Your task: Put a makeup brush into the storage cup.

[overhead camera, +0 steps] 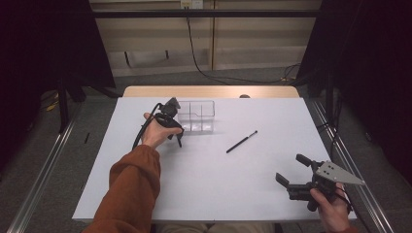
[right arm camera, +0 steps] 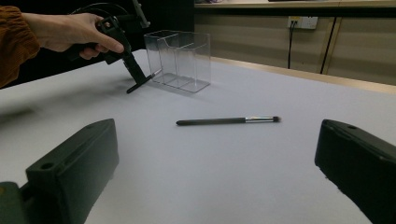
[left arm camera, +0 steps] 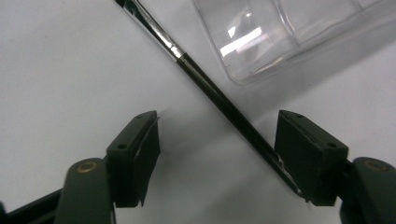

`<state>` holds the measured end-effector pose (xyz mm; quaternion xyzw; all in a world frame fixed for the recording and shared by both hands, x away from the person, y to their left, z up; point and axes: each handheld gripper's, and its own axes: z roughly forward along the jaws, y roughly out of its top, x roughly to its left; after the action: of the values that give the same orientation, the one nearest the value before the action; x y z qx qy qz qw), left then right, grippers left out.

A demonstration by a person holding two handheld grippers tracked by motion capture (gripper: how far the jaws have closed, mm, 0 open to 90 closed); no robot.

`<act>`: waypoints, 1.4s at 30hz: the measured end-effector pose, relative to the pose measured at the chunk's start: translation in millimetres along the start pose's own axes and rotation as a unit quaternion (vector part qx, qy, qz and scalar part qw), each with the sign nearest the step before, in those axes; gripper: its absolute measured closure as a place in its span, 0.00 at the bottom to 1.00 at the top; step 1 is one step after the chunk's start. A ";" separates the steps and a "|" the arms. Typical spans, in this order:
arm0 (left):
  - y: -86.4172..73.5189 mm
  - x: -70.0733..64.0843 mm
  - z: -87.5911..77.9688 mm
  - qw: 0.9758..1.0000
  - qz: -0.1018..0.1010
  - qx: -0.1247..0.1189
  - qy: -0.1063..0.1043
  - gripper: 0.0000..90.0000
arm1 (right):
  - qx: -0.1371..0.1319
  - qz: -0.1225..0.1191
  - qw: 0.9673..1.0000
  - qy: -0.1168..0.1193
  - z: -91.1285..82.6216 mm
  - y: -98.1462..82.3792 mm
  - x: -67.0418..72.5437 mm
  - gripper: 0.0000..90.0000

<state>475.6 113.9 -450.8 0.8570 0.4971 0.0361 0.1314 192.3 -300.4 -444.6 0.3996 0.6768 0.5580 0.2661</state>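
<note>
A thin black brush (left arm camera: 210,87) with a silver ferrule lies slanted on the white table (overhead camera: 218,194), right beside a clear plastic organizer (overhead camera: 197,116). My left gripper (left arm camera: 217,126) points down over this brush. Its jaws stand apart, the handle runs between them and touches the inner edge of the right-hand one, while the other jaw is well clear of it. In the high view the left gripper (overhead camera: 176,138) is at the organizer's near left corner. A second black brush (overhead camera: 241,141) lies alone at mid-table. My right gripper (overhead camera: 292,169) hovers open and empty near the front right corner.
The clear organizer (right arm camera: 180,58) has several upright compartments and stands at the far middle of the table. A wooden strip (overhead camera: 209,91) runs along the table's far edge. Metal rails (overhead camera: 46,170) flank the table on both sides.
</note>
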 end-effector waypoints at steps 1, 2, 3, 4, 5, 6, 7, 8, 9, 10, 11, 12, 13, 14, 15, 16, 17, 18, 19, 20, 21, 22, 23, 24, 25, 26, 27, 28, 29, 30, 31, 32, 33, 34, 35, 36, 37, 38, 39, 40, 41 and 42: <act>0.0 -0.3 0.1 1.000 -0.001 -0.001 0.000 0.37 | 0.000 0.000 1.000 0.000 0.0 0.0 0.0 0.00; 0.0 -0.5 0.3 1.000 -0.002 -0.003 -0.001 0.38 | 0.000 0.000 1.000 0.000 0.0 0.0 0.1 0.00; 0.2 -1.0 0.5 1.000 -0.003 -0.004 0.000 0.38 | 0.000 0.000 1.000 0.000 0.0 0.0 0.1 0.00; 0.2 -1.3 0.8 1.000 -0.005 -0.002 0.000 0.38 | 0.000 -0.001 1.000 0.000 0.1 0.0 0.0 0.00; 0.2 -1.4 1.1 1.000 -0.006 -0.001 0.000 0.39 | 0.000 -0.001 1.000 0.000 0.1 0.0 0.1 0.00; 0.1 -1.3 1.7 1.000 -0.008 -0.001 -0.001 0.40 | 0.000 0.000 1.000 0.000 0.1 0.0 0.1 0.00; -0.1 -1.2 2.0 1.000 -0.011 0.000 -0.001 0.40 | 0.000 0.000 1.000 0.000 0.0 0.0 0.1 0.00; -0.2 -1.1 2.0 1.000 -0.014 -0.001 -0.001 0.41 | 0.000 0.000 1.000 0.000 -0.1 0.0 0.2 0.00; -0.1 -0.7 1.8 1.000 -0.014 -0.001 -0.001 0.41 | 0.000 0.000 1.000 0.000 -0.1 0.0 0.2 0.00; -0.2 -0.5 1.3 1.000 -0.019 0.000 0.000 0.42 | 0.000 0.000 1.000 0.000 -0.2 0.0 0.2 0.00; -0.3 -0.2 0.9 1.000 -0.019 0.000 0.001 0.43 | 0.000 0.000 1.000 0.000 -0.1 -0.1 0.0 0.00; -0.5 0.2 0.8 1.000 -0.023 0.000 0.001 0.44 | 0.000 0.000 1.000 0.001 -0.2 -0.1 0.1 0.00; -0.6 0.7 0.6 1.000 -0.026 -0.001 0.003 0.45 | 0.000 0.000 1.000 0.001 -0.3 0.0 0.1 0.00; -1.0 0.7 0.9 1.000 -0.029 -0.004 0.005 0.47 | 0.000 0.000 1.000 0.001 -0.3 -0.1 0.1 0.00; -1.0 0.7 0.8 1.000 -0.029 -0.003 0.004 0.47 | 0.000 0.000 1.000 0.000 -0.2 -0.1 -0.1 0.00; -1.0 0.6 0.6 1.000 -0.030 -0.003 0.007 0.48 | 0.000 0.000 1.000 0.000 -0.2 -0.1 -0.1 0.00; -1.0 0.8 0.4 0.999 -0.031 -0.002 0.008 0.49 | 0.000 0.000 1.000 0.001 -0.1 0.0 -0.1 0.00; -1.1 1.0 0.3 0.999 -0.032 -0.002 0.009 0.51 | 0.000 0.000 1.000 0.000 -0.2 0.0 0.1 0.00; -1.2 1.9 0.0 0.999 -0.032 -0.001 0.009 0.52 | 0.000 -0.001 1.000 0.000 -0.1 0.0 0.2 0.00; -1.4 2.2 -0.2 0.999 -0.034 -0.002 0.009 0.53 | 0.000 -0.001 1.000 0.001 -0.1 0.0 0.2 0.00; -1.7 2.9 -0.6 0.999 -0.035 -0.003 0.013 0.56 | 0.000 0.000 1.000 0.001 -0.1 0.0 0.2 0.00; -2.1 3.7 -0.7 0.999 -0.036 -0.004 0.014 0.58 | 0.000 -0.001 1.000 0.000 -0.2 -0.1 0.1 0.00; -2.2 3.9 -0.8 0.999 -0.038 -0.003 0.014 0.60 | 0.000 0.000 1.000 0.000 -0.2 -0.1 0.1 0.00; -2.4 4.1 -0.9 0.999 -0.042 -0.004 0.014 0.61 | 0.000 0.000 1.000 0.000 -0.2 -0.1 0.0 0.00; -2.4 4.3 -0.9 0.999 -0.042 -0.002 0.016 0.62 | 0.000 0.000 1.000 0.000 -0.3 -0.1 0.0 0.00; -2.3 4.5 -0.9 0.999 -0.040 -0.001 0.018 0.63 | 0.000 0.000 1.000 0.000 -0.3 -0.1 0.1 0.00; -2.3 4.2 -0.7 0.999 -0.040 -0.001 0.024 0.65 | 0.000 -0.001 1.000 0.001 -0.3 -0.1 0.1 0.00; -2.1 4.2 -0.8 0.999 -0.040 0.003 0.026 0.68 | 0.000 -0.001 1.000 0.001 -0.2 -0.1 0.2 0.00; -2.0 4.7 -1.0 0.999 -0.045 0.005 0.025 0.69 | 0.000 -0.001 1.000 0.001 -0.1 -0.2 0.1 0.00; -2.1 4.8 -1.2 0.998 -0.052 0.006 0.027 0.70 | 0.001 0.000 1.000 0.001 -0.1 -0.2 0.2 0.00; -2.1 5.1 -1.2 0.998 -0.055 0.007 0.028 0.71 | 0.001 0.004 1.000 0.002 0.2 -0.2 0.7 0.00; -2.0 5.7 -1.6 0.998 -0.054 0.010 0.030 0.72 | 0.001 0.002 1.000 0.003 0.1 -0.2 0.8 0.00; -1.9 6.2 -1.9 0.998 -0.056 0.013 0.031 0.74 | 0.001 0.002 1.000 0.003 0.1 -0.2 0.9 0.00; -2.0 6.2 -1.2 0.998 -0.061 0.011 0.031 0.75 | 0.001 0.002 1.000 0.003 0.1 -0.3 0.9 0.00; -1.7 6.7 -1.3 0.998 -0.061 0.012 0.030 0.75 | 0.001 0.003 1.000 0.002 -0.1 -0.4 0.9 0.00; -1.6 7.1 -1.3 0.998 -0.062 0.012 0.031 0.77 | 0.001 0.003 1.000 0.002 -0.2 -0.4 0.8 0.00; -1.6 8.8 -1.4 0.997 -0.067 0.013 0.030 0.78 | 0.001 0.002 1.000 0.001 -0.3 -0.4 0.7 0.00; -1.7 9.6 -1.2 0.997 -0.073 0.011 0.030 0.80 | 0.001 0.000 1.000 0.002 -0.5 -0.4 0.5 0.00; -1.6 10.3 -1.3 0.997 -0.076 0.012 0.029 0.83 | 0.001 -0.001 1.000 0.002 -0.6 -0.4 0.4 0.00; -1.6 11.5 -1.4 0.997 -0.078 0.013 0.027 0.84 | 0.002 -0.001 1.000 0.003 -0.6 -0.5 0.6 0.00; -1.8 12.3 -1.3 0.997 -0.078 0.012 0.027 0.85 | 0.002 0.000 1.000 0.003 -0.7 -0.5 0.7 0.00; -2.0 13.0 -1.3 0.996 -0.079 0.013 0.026 0.86 | 0.002 0.001 1.000 0.002 -0.9 -0.5 0.8 0.00</act>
<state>480.2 126.3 -450.9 0.8154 0.5669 0.0411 0.1101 191.1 -300.2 -444.8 0.3996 0.6780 0.5578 0.2638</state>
